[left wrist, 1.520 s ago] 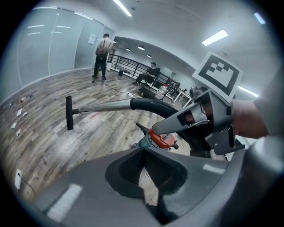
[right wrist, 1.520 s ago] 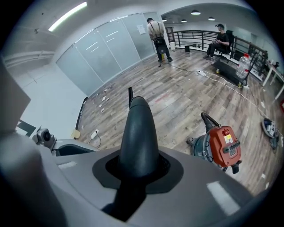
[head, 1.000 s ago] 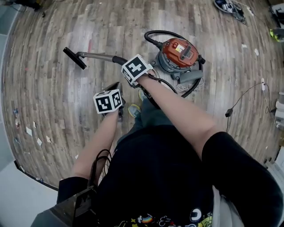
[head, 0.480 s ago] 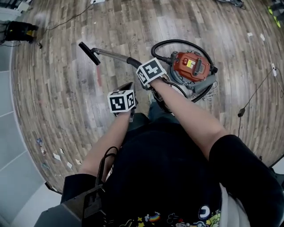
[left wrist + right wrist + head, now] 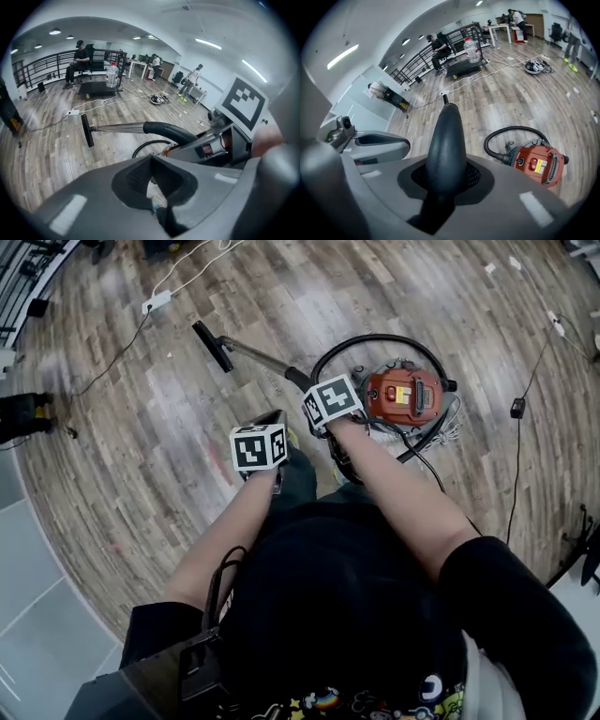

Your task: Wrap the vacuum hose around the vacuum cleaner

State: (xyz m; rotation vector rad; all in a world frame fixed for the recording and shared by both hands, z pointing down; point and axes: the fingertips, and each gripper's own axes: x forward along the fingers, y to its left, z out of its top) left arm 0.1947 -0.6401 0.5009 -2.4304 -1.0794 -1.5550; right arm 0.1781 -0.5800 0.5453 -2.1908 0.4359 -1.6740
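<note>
While right claw (image 5: 446,177) is clamping the black wand handle (image 5: 446,136), left claw (image 5: 152,183) is sitting pinched together on nothing, hanging just beside it on the left. Vacuum cleaner (image 5: 403,396) is standing just past the right claw, red top up. Hose (image 5: 375,339) is arcing loosely from the body's far side over toward the handle, and another stretch is curving round its near right side. Neither is lying snug on the body. Metal wand (image 5: 255,356) is pointing away to the far left, with the floor nozzle (image 5: 214,345) at its end, well apart from the body.

Reading this as an early wrap step: right claw is holding the handle end up and the hose is only looping loosely. Next move is probably calling for carrying the handle round the body so the slack is laying against it, with left claw opening to guide or pin the loop. Long rigid wand is likely being the awkward part.

Containers: none in play. Only a big clear water bottle (image 5: 111,75) is standing on a dark cart (image 5: 98,88) far back; fill level isn't readable.
</note>
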